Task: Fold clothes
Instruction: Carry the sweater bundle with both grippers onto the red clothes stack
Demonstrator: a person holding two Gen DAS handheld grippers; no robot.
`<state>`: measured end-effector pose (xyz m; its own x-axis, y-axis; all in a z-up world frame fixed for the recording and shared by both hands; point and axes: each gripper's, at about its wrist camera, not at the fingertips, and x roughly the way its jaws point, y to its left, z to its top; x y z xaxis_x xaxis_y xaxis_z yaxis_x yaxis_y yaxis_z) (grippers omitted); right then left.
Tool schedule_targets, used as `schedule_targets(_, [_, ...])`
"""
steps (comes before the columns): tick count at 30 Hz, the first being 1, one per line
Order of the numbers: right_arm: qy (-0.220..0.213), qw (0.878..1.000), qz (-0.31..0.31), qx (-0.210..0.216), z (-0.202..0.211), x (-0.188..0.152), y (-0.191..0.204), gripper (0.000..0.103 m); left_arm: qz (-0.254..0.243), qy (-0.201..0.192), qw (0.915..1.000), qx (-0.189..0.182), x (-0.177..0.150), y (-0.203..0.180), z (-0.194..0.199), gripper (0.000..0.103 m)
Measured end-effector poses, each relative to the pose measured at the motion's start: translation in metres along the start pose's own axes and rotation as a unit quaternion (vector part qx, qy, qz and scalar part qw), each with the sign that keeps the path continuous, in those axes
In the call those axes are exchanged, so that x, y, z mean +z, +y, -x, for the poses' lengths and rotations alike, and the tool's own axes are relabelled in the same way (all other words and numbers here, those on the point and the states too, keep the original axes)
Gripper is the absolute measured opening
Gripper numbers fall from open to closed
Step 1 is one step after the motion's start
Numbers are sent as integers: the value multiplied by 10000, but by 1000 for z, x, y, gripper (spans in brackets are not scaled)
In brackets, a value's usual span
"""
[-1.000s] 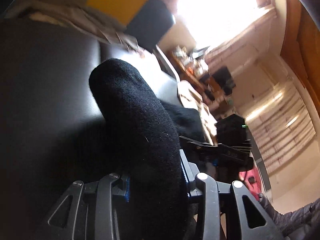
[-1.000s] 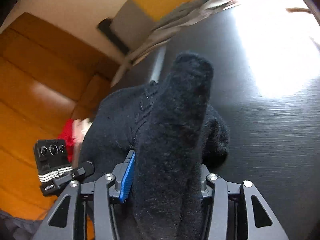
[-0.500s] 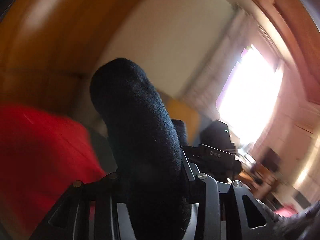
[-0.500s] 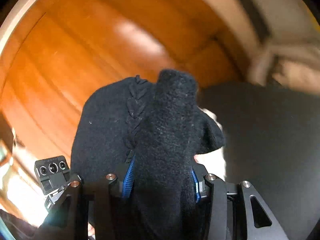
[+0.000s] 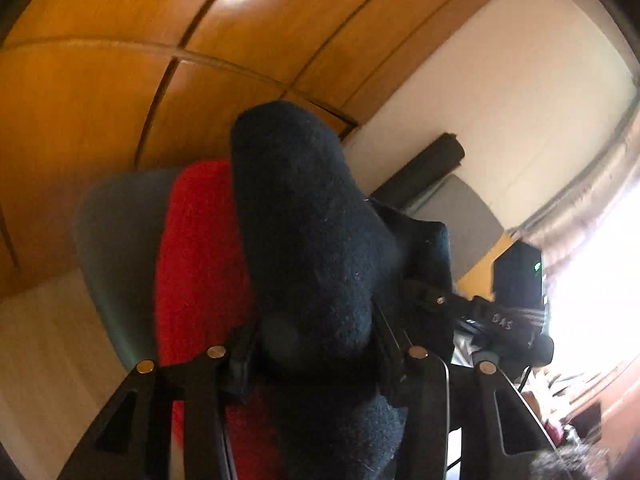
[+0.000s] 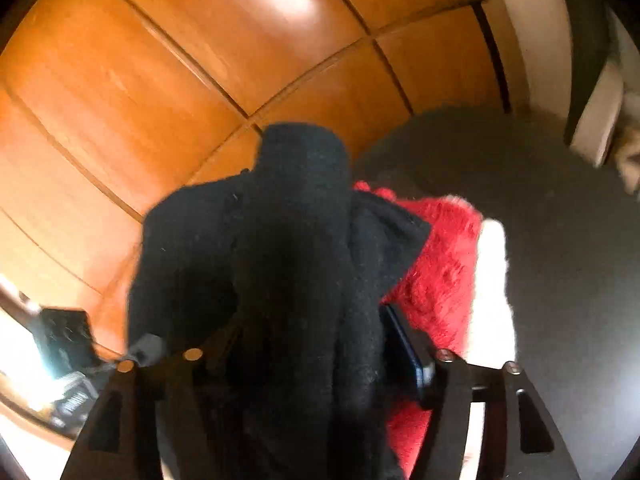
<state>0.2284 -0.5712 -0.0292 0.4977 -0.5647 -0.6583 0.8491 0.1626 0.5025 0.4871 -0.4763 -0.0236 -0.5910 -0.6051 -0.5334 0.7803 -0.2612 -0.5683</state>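
Black garment between both sets of opening jaws, above a red one.
Your left gripper (image 5: 316, 356) and right gripper (image 6: 312, 356) are both opening, the folded black knit garment (image 5: 304, 220) still between their fingers, over the red fleece garment (image 6: 440, 272) on the grey chair (image 5: 116, 240).

Black garment (image 5: 304, 240) shows thick, fuzzy knit cloth, matt and lint-flecked, and the same soft fleece fills the right view (image 6: 296, 264). Beside it the red cloth (image 5: 196, 264) looks shaggy and plush, a deep pile (image 6: 436, 276). Behind, the wooden panels (image 5: 100, 92) gleam, smooth and varnished, catching bright glare (image 6: 168, 60). The left gripper (image 5: 316, 364) is matt black plastic with small shiny metal screws. The wall (image 5: 500, 88) is plain, flat cream paint. The dark surface (image 6: 568, 248) looks dull, matt grey.
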Motion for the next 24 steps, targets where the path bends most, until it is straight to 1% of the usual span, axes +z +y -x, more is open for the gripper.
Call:
schedule_targets(1, [-123,9995,212,-212,10,-1,8,80,-98,-28,9999,79,-1,-5,5,50])
schedule_targets(2, [-245,9979,424,-425,20,-1,15,82,-179,-135,9995,206,-1,-6,13,51])
schedule_targets(4, [-490,9916,846,-848,40,-2,30,84,-338,-361,9977,465,0,-9,31,51])
schedule_targets(5, [-612,9869,1056,-1059,50,-3,38,84,-411,-536,9958,620,2,-9,45,51])
schedule_targets(6, [-821,9812,1346,-1113,63,-9,50,84,-481,-763,9928,789,2,-6,59,51])
schedule_targets(7, [-1030,9742,1634,-1164,75,-16,61,89,-551,-990,9889,956,3,-4,73,51])
schedule_targets(8, [-1237,9660,1920,-1215,88,-22,73,98,-633,-1206,9848,1081,4,-2,86,51])
schedule_targets(9, [-1344,9596,2174,-1174,96,-35,89,102,-767,-1379,9819,1045,6,-4,94,52])
schedule_targets(10, [-1391,9543,2412,-1082,95,-41,99,103,-905,-1539,9789,989,7,-7,100,52])
schedule_targets(11, [-1302,9502,2711,-816,94,-50,113,103,-1045,-1627,9774,859,7,-13,103,53])
schedule_targets(13, [-1116,9432,3071,-603,86,-64,130,103,-1212,-1579,9781,615,10,-20,100,53])
schedule_targets(14, [-900,9370,3335,-528,75,-73,140,103,-1293,-1492,9791,490,13,-21,91,53])
schedule_targets(15, [-685,9339,3472,-517,63,-80,146,103,-1373,-1382,9801,394,16,-23,81,53])
schedule_targets(17, [-169,9330,3547,-585,34,-86,140,102,-1434,-936,9845,377,25,-27,43,53])
schedule_targets(18, [9,9342,3500,-697,19,-84,133,102,-1401,-778,9863,381,27,-25,30,53])
schedule_targets(19, [180,9390,3345,-772,6,-81,120,102,-1402,-640,9872,404,32,-29,7,53])
schedule_targets(20, [351,9434,3188,-847,-7,-79,106,102,-1491,-577,9861,458,36,-29,-6,52])
schedule_targets(22, [251,9543,2890,-714,-12,-73,86,103,-1655,-452,9835,567,44,-29,-30,51])
schedule_targets(24, [151,9634,2612,-581,-17,-66,69,103,-1710,-350,9824,667,52,-29,-48,51])
